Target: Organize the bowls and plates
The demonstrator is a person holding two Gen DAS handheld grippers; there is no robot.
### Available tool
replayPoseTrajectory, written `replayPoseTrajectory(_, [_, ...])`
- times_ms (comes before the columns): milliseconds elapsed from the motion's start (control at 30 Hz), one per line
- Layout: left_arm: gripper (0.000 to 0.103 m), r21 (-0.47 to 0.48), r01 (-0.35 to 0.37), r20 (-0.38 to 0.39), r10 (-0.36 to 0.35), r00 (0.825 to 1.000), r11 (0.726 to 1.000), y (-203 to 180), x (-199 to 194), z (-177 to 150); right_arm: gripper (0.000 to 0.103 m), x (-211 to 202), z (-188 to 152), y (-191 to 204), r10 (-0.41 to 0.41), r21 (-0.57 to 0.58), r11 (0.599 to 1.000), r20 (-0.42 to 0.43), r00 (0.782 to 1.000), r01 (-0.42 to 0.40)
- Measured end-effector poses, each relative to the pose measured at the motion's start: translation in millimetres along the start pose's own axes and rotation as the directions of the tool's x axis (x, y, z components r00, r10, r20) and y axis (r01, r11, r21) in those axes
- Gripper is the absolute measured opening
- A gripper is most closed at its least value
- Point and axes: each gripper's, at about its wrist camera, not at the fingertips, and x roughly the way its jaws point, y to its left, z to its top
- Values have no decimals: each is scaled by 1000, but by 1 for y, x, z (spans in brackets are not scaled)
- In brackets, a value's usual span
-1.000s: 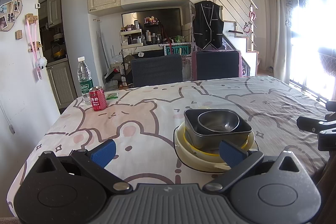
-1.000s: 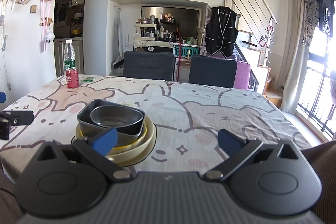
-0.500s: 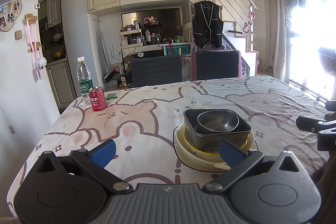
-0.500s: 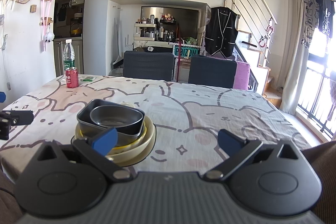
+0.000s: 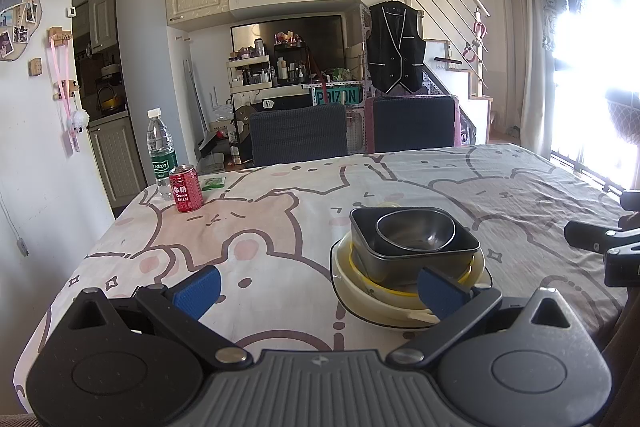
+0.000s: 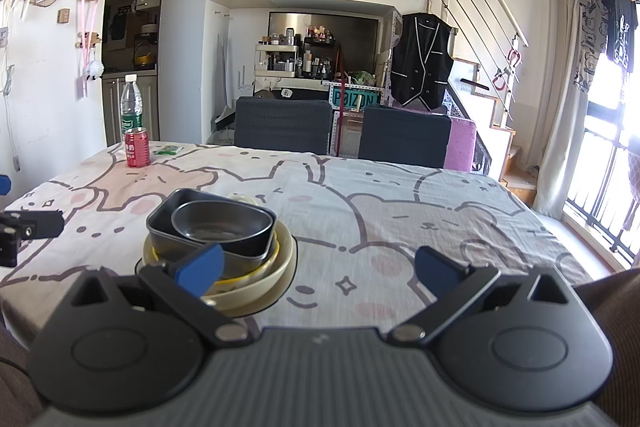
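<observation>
One stack of dishes stands on the table: a cream plate (image 5: 360,297) (image 6: 286,263) at the bottom, a yellow-rimmed dish, a dark square bowl (image 5: 366,235) (image 6: 168,219), and a steel bowl (image 5: 416,233) (image 6: 222,223) on top. My left gripper (image 5: 318,289) hangs open near the table's front edge, its right fingertip in front of the stack. My right gripper (image 6: 320,269) is open too, its left fingertip in front of the stack. Neither holds anything. Each gripper shows at the edge of the other's view.
A red drink can (image 5: 186,189) (image 6: 137,147), a water bottle (image 5: 161,153) (image 6: 131,107) and a small green packet (image 5: 213,183) stand at the far left corner. Two dark chairs (image 5: 298,135) (image 6: 404,135) sit behind the table (image 5: 280,227). A wall is at left.
</observation>
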Motion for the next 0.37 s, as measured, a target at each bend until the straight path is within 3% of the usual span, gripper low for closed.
replayPoseTrajectory(367, [103,-1,-9,-5,9,1000,1000,-3,1,1,103,0,0,0,0,-1,1000,0,1000,0])
